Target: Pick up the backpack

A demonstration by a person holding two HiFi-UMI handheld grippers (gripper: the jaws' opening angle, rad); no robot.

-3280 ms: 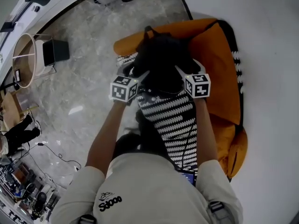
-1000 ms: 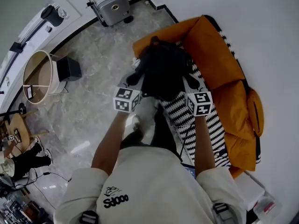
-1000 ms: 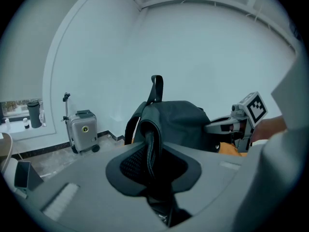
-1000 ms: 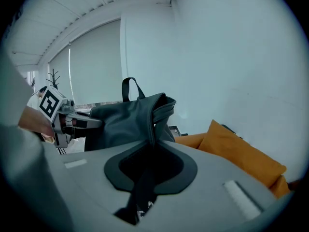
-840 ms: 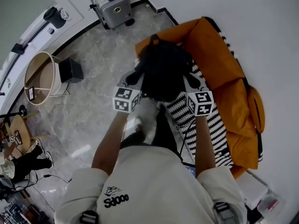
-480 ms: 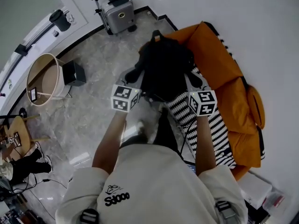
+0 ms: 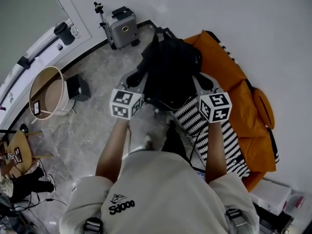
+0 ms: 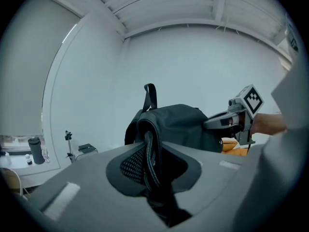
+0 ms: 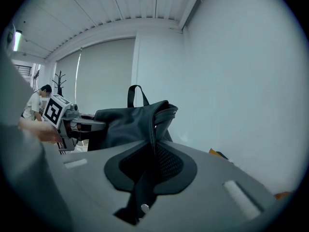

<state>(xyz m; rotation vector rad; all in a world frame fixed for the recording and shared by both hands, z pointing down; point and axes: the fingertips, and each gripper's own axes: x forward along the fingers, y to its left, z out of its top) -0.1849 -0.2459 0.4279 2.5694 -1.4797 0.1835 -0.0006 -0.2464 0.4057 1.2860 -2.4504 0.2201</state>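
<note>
Grey marbled floor (image 7: 97, 130) fills the left half of the head view. On it, an orange sofa (image 7: 229, 77) runs from 1 to 4 o'clock along the white wall, with a black-and-white striped cloth (image 7: 214, 135) draped over its seat. A grey suitcase (image 7: 122, 28) stands at 11 o'clock. A round table (image 7: 46, 91) sits at 9 o'clock, and a black box (image 7: 79, 87) is just beside it.

Open floor (image 7: 92, 123) lies to the left up to the suitcase (image 7: 122, 27); the orange sofa (image 7: 243, 106) and wall (image 7: 273, 33) close off the right
</note>
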